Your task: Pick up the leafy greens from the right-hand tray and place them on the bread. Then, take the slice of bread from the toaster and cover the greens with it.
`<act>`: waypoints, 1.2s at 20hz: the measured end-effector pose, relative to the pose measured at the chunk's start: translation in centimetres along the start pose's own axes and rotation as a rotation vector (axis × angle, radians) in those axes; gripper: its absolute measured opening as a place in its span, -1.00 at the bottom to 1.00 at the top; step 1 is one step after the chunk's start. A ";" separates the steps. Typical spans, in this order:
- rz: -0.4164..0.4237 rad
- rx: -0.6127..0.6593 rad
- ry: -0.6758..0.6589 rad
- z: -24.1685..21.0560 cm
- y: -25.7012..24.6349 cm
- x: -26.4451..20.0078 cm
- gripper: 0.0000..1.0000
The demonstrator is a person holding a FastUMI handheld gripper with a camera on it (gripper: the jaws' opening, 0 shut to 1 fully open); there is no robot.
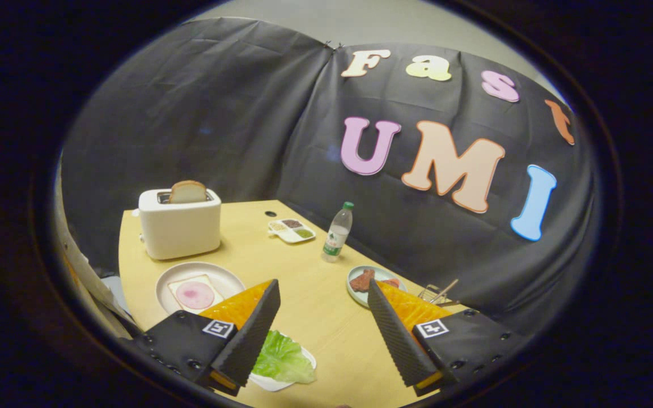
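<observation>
A handheld gripper [322, 317] hovers over a pale wooden table [315, 306], its two fingers spread wide apart and holding nothing. Low between the fingers, tucked against the left one, a lettuce leaf [284, 358] lies on a small white tray [272, 383]. This is the leafy green to be picked up, and the open fingers seem poised for that first step.

Beyond the left finger sits a white plate [227, 279] with a slice of bread [182, 288] topped by a round pink slice of ham [195, 295], ready to receive the lettuce. Behind it stands a white toaster [179, 226] with a second bread slice [187, 191] sticking up from its slot, waiting to cap the sandwich.

Farther back are a divided condiment dish [291, 230] and a plastic water bottle [338, 232]. Beyond the right finger is a plate of reddish-brown meat pieces [369, 280], with a small wire rack [434, 293] near it.
</observation>
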State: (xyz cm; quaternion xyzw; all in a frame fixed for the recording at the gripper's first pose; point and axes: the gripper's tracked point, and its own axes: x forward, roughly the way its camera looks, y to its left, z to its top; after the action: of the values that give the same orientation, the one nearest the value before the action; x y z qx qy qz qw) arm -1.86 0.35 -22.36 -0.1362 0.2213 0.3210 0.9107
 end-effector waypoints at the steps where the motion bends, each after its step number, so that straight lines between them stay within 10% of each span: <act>1: 0.019 -0.010 0.019 -1.0 0.2 0.4 0.97; 24: 0.365 -0.015 0.461 -19.3 7.7 4.6 0.98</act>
State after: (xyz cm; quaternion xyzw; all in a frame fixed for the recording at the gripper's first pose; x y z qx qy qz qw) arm -9.74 1.10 -42.14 -0.1700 0.4409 0.4418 0.7626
